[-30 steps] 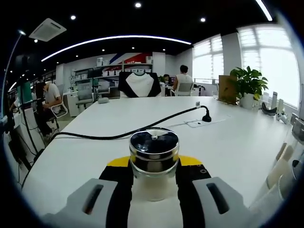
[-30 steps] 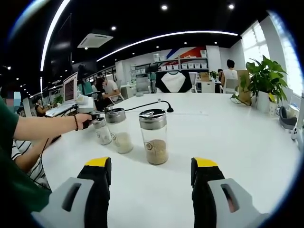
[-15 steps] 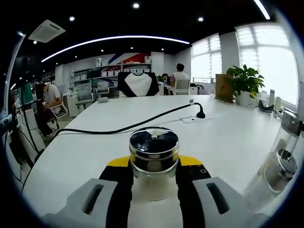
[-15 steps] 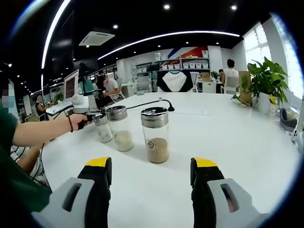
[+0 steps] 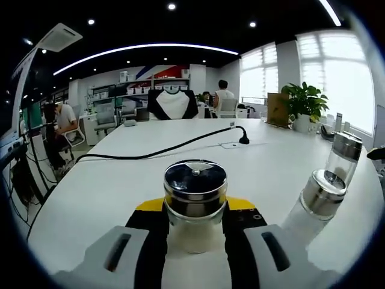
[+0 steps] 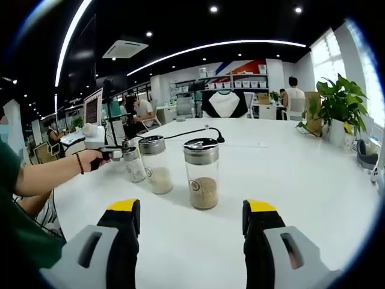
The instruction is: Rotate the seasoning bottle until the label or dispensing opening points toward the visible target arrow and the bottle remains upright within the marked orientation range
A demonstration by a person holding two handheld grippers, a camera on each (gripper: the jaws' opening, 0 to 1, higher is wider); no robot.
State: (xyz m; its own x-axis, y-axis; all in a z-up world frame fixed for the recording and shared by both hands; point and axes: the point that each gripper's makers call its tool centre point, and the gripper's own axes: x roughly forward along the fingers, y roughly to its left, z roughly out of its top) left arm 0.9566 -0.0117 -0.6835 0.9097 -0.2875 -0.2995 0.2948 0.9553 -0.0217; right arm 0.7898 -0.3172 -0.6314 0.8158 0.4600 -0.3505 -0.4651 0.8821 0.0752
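In the left gripper view, the left gripper (image 5: pixel 195 226) is clamped on a small seasoning bottle (image 5: pixel 195 201): its two yellow-tipped jaws press on either side of the clear glass body, just under the steel cap with a dark top. The bottle stands upright on the white table (image 5: pixel 120 186). To the right stand two more glass bottles with steel caps, a nearer bottle (image 5: pixel 316 201) and a farther bottle (image 5: pixel 341 158), so three bottles count in this view. One black cable (image 5: pixel 156 152) runs across the table to a plug near a flat socket plate. One potted plant (image 5: pixel 304 107) stands at the far right edge of the table.

In the right gripper view, the right gripper (image 6: pixel 191 226) is spread wide with nothing between its jaws, resting low over the white table. Ahead of it three bottles stand upright in a row: a tall bottle with brown seasoning (image 6: pixel 202 173) nearest, a middle bottle with pale contents (image 6: pixel 155 164), and the small one (image 6: pixel 133 162) at the far left, gripped by the other gripper held in a person's hand (image 6: pixel 90 160). The brown seasoning bottle lies well apart from the right gripper's jaws. The plant (image 6: pixel 341 108) stands at the right.
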